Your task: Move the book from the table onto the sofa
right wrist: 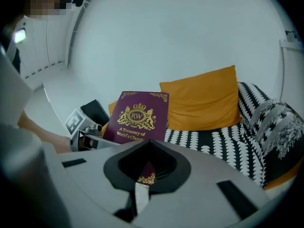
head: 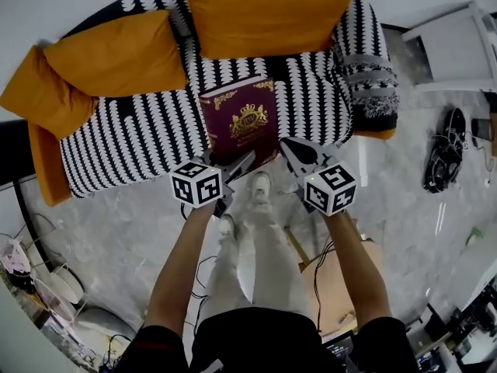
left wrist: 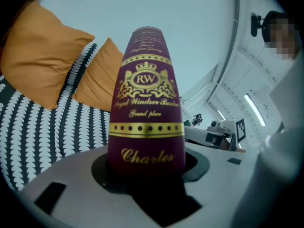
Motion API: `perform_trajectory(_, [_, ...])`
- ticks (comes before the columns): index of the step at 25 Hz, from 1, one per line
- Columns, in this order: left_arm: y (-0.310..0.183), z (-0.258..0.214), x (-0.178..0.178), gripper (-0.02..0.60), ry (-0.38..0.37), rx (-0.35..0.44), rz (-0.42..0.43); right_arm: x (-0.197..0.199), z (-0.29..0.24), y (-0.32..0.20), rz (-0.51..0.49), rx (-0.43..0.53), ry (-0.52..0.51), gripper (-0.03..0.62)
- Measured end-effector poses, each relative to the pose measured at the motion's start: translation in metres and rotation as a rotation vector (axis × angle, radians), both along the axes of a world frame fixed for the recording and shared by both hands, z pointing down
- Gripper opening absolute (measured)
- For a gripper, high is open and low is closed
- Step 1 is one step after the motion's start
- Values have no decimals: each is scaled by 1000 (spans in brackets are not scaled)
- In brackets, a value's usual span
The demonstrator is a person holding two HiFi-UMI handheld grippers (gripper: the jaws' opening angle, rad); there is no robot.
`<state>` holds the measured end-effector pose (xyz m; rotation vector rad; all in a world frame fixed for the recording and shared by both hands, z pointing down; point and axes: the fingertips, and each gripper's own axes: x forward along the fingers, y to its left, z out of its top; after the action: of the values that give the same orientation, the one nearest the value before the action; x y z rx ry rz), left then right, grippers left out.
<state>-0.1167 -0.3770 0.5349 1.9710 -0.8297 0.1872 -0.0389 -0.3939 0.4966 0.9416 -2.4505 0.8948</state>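
Both grippers hold a maroon book (head: 239, 121) with a gold crest over the front of the sofa's seat (head: 140, 138), which is covered in a black-and-white pattern. My left gripper (head: 245, 162) is shut on the book's lower left edge. In the left gripper view the spine (left wrist: 146, 122) stands up between the jaws of the left gripper (left wrist: 147, 167). My right gripper (head: 289, 148) is shut on the lower right corner. In the right gripper view the front cover (right wrist: 137, 118) rises beyond the right gripper (right wrist: 145, 170), which pinches a thin bit of the book.
Orange cushions (head: 116, 53) (head: 264, 10) line the sofa's back. A white chair (head: 458, 49) stands at the upper right, with a black tangle of cables (head: 444, 150) on the floor beside it. A wooden surface (head: 342, 278) lies under the right arm. Clutter sits at the lower left.
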Motion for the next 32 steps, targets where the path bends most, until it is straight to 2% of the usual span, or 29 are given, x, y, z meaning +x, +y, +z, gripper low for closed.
perform_trajectory(12, [-11, 84, 8, 242, 21, -79, -11, -1, 80, -26, 35, -42, -27, 17])
perform_trajectory(17, [-27, 114, 6, 242, -1, -92, 4, 0, 112, -39, 72, -70, -50, 17])
perform_trajectory(25, [-40, 159, 9, 242, 5, -142, -13, -2, 147, -38, 89, -111, -85, 17])
perform_trajectory(32, [-43, 195, 21, 242, 11, -175, -2, 8, 180, -35, 99, -131, -64, 17])
